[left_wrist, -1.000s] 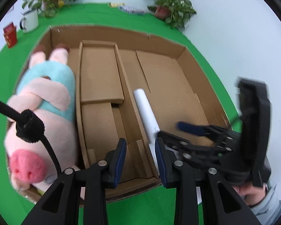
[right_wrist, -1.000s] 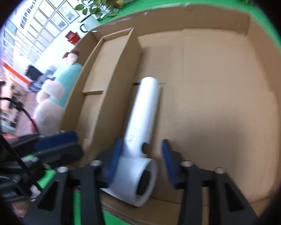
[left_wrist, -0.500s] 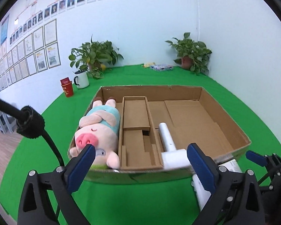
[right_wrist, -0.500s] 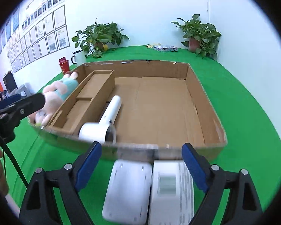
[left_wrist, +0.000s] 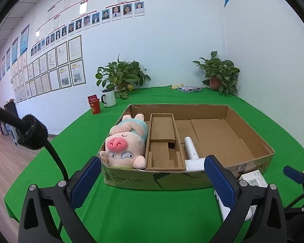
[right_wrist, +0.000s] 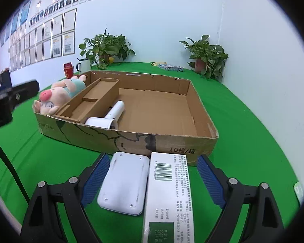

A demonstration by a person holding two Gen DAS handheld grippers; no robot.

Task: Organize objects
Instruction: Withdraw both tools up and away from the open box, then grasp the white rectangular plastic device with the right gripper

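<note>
Having released the hair dryer [right_wrist: 111,115] into the cardboard box [right_wrist: 172,143], your right gripper [right_wrist: 152,174], now spread wide and empty, straddles the white device [right_wrist: 124,184] and carton [right_wrist: 168,190].

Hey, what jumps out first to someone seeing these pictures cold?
The pink plush pig lying in the left compartment of the cardboard box on the green table. Then the white hair dryer beside the box's divider, and a white device and barcoded carton between the open right tongs.

We hold our left gripper [left_wrist: 152,180] level with its jaws spread wide, and our right gripper [right_wrist: 153,178] likewise level and wide apart.
</note>
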